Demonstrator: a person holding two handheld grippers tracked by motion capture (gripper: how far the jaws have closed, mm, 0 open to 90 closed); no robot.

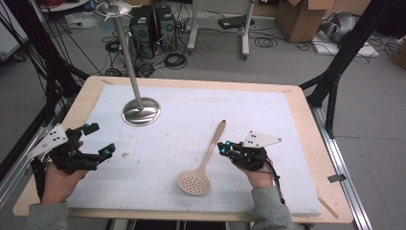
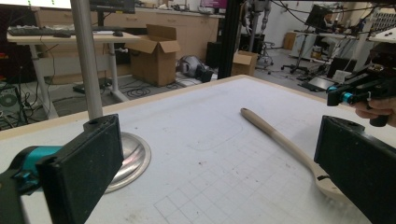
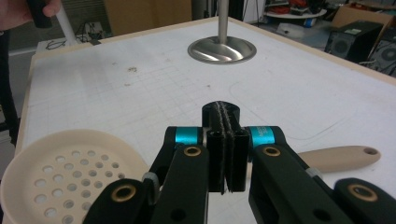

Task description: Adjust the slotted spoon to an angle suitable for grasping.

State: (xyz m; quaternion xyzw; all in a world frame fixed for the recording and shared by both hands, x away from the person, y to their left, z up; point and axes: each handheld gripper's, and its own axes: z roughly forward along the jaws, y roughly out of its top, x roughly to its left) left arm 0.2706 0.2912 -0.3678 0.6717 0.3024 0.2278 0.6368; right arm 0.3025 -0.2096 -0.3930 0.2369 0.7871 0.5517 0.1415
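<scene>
A beige slotted spoon [image 1: 194, 183] lies on the white mat [image 1: 191, 120], bowl toward me and handle pointing away. My right gripper [image 1: 223, 146] hovers just right of the handle's middle. In the right gripper view its pads [image 3: 227, 140] are pressed together with nothing between them. The handle [image 3: 341, 158] runs crossways underneath, and the perforated bowl [image 3: 60, 177] is at lower left. My left gripper [image 1: 99, 139] stands open and empty at the mat's left edge. In the left gripper view its jaws stand wide apart, with the spoon handle [image 2: 280, 137] and the right gripper [image 2: 348, 95] beyond.
A metal pole on a round steel base [image 1: 140, 111] stands at the mat's back left; the base also shows in the gripper views [image 2: 128, 158] [image 3: 222, 49]. The mat lies on a wooden table [image 1: 306, 124]. Cardboard boxes [image 1: 299, 19] and cables lie on the floor beyond.
</scene>
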